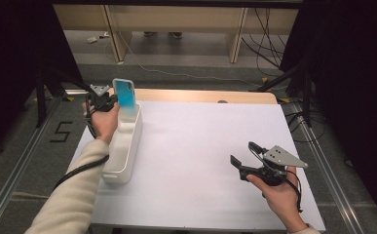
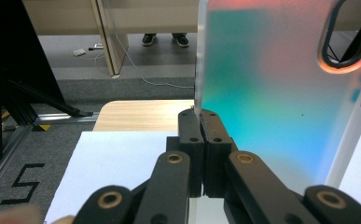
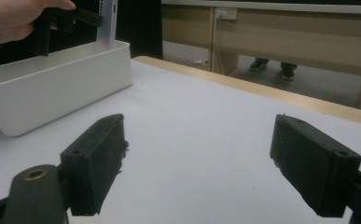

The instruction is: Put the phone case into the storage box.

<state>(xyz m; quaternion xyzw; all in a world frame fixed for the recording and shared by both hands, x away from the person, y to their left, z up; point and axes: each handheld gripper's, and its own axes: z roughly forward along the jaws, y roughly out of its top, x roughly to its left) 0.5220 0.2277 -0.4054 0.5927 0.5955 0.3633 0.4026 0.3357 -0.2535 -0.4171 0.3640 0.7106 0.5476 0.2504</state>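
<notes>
So there's one phone case (image 1: 125,94), bluish-teal and see-through, and the left claw (image 1: 112,100) has its jaws pinched tight on the case's edge, holding it upright over the far end of the one white bin (image 1: 122,146). Can't tell if the case's bottom edge touches the bin. The bin sits along the left side of the white surface (image 1: 200,161). The right claw (image 1: 242,157) is well apart over on the right, jaws spread wide with nothing between them, just hanging above bare surface. Two claws, one case, one bin.
</notes>
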